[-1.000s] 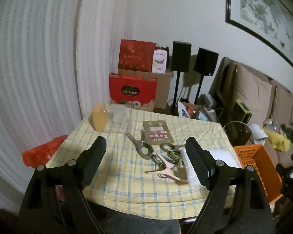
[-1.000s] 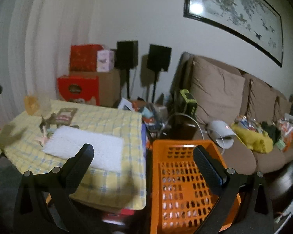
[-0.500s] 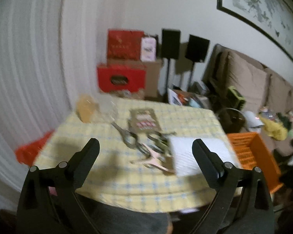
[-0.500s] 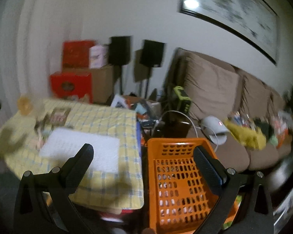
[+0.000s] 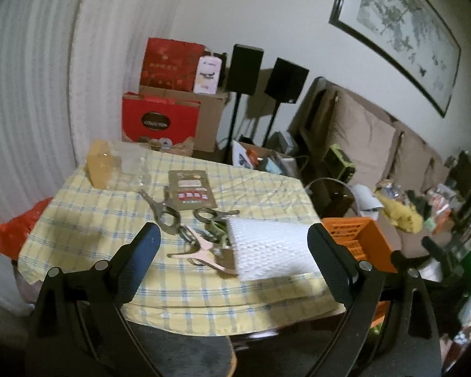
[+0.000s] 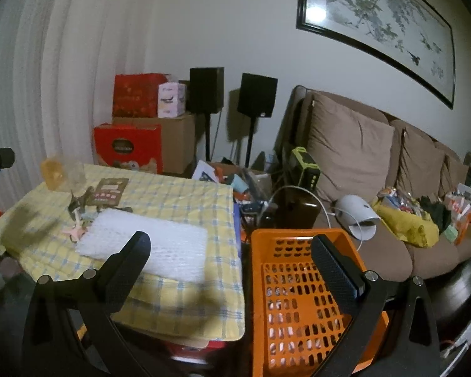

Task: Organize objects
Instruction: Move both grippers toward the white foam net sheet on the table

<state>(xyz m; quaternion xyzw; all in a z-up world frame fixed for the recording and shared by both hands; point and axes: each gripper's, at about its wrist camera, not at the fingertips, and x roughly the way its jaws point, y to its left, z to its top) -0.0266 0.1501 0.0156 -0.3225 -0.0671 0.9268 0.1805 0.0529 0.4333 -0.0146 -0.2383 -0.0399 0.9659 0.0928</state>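
Two forward-tilted fisheye views, one from behind each hand-held gripper

The yellow checked tablecloth (image 5: 116, 220) is viewed downward along the left gripper (image 5: 232, 245), from near its front edge; the orange perforated plastic basket (image 6: 298, 282) lies closely below the right gripper (image 6: 229, 251). The cloth, basket, white bubble-wrap sheet (image 6: 147, 245) and brown cushioned sofa (image 6: 354, 157) are shared.

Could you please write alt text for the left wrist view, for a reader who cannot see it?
The open left claw hovers, empty, over a yellow checked tablecloth holding scissors, a white foam sheet and a brown card. An orange basket sits off the table's right edge.
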